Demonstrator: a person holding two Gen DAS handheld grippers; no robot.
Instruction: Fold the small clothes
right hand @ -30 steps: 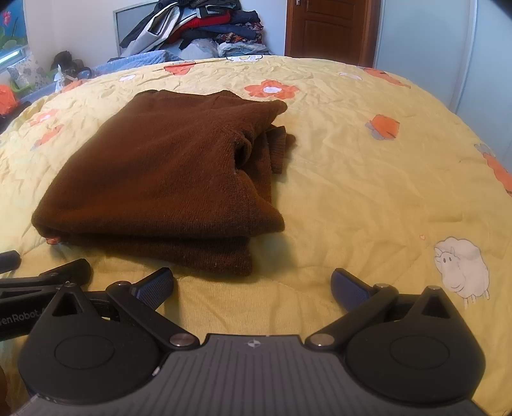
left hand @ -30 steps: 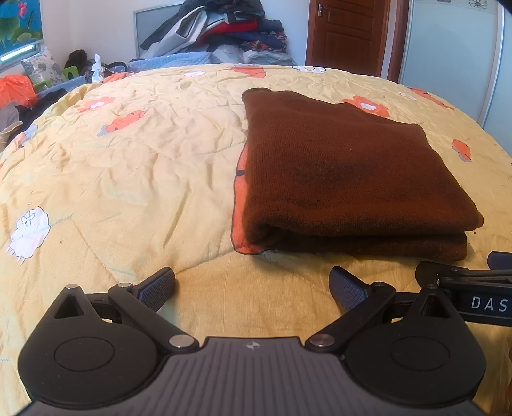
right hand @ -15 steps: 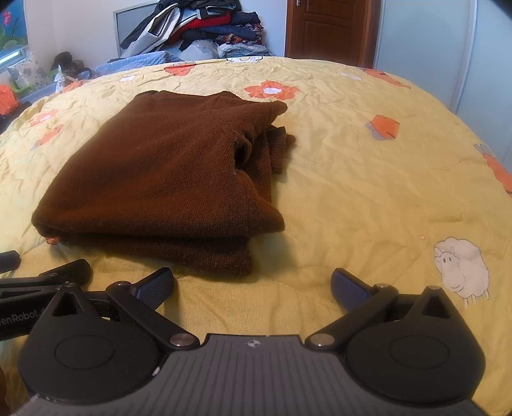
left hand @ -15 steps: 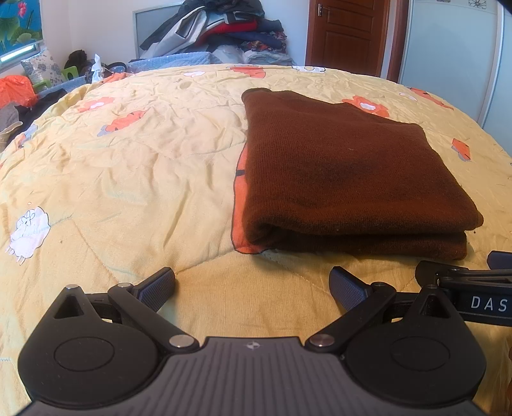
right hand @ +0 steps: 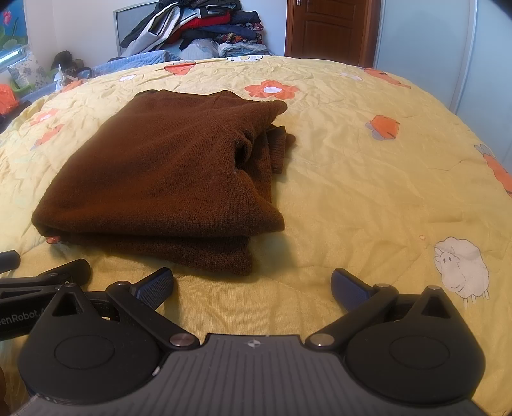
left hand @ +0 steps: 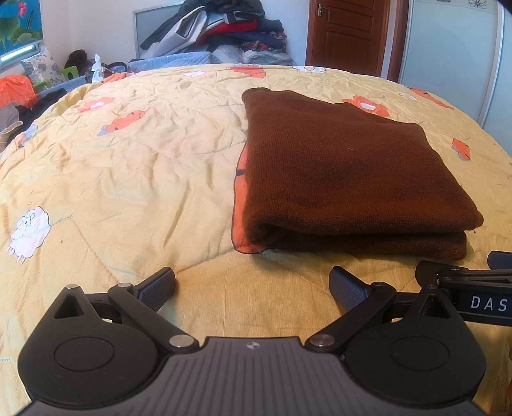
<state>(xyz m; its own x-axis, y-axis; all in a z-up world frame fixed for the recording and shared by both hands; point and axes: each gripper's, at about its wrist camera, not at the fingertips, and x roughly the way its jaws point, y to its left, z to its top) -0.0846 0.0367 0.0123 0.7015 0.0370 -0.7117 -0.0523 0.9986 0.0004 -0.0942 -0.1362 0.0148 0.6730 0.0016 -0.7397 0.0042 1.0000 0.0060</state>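
A brown knit garment (left hand: 345,172) lies folded in a flat stack on the yellow bedspread (left hand: 134,166). In the right wrist view the garment (right hand: 166,179) shows a loose cuff poking out on its right side. My left gripper (left hand: 252,284) is open and empty, just short of the garment's near edge and to its left. My right gripper (right hand: 252,284) is open and empty, just short of the garment's near right corner. The right gripper's side shows at the right edge of the left wrist view (left hand: 470,288).
The bedspread has orange flowers and white sheep (right hand: 460,268). A pile of clothes (left hand: 217,28) sits behind the bed's far edge. A wooden door (left hand: 345,32) and a pale wardrobe (left hand: 448,41) stand at the back right. Clutter lies at the far left (left hand: 19,92).
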